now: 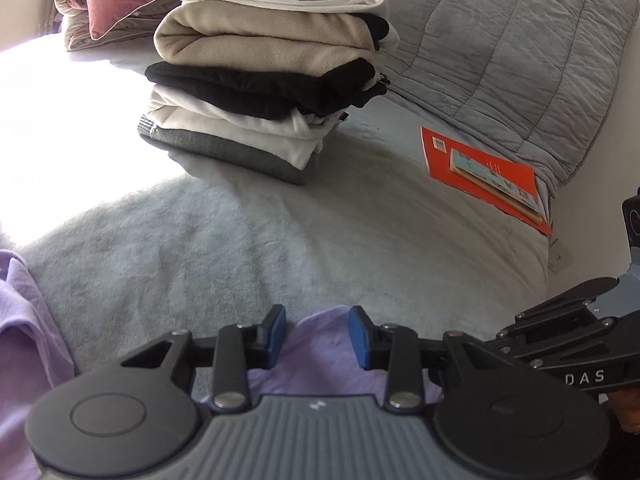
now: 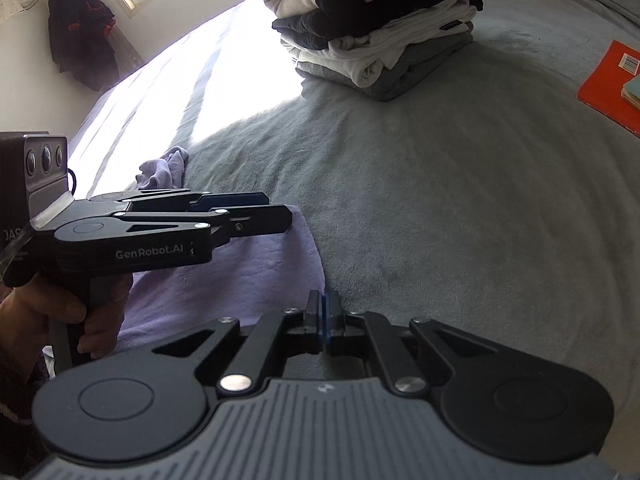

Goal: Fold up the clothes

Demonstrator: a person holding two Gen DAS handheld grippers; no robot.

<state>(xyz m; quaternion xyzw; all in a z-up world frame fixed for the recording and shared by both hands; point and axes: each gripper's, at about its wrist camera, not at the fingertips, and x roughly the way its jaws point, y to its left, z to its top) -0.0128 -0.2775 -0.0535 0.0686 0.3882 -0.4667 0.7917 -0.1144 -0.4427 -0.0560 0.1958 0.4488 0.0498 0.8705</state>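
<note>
Big bed with a fuzzy pale grey blanket (image 1: 280, 232), tall stack of folded clothes (image 1: 268, 76) further back. Lilac cotton garment (image 2: 248, 272) lies near. Left gripper (image 1: 317, 332) jaws apart over it, right gripper (image 2: 323, 320) pinched together at its edge.

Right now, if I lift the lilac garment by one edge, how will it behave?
Probably floppy: the lilac garment lies in soft wrinkles and bunches at its far end. Likely light, thin cloth. It may drag on the fuzzy blanket rather than slide.
</note>
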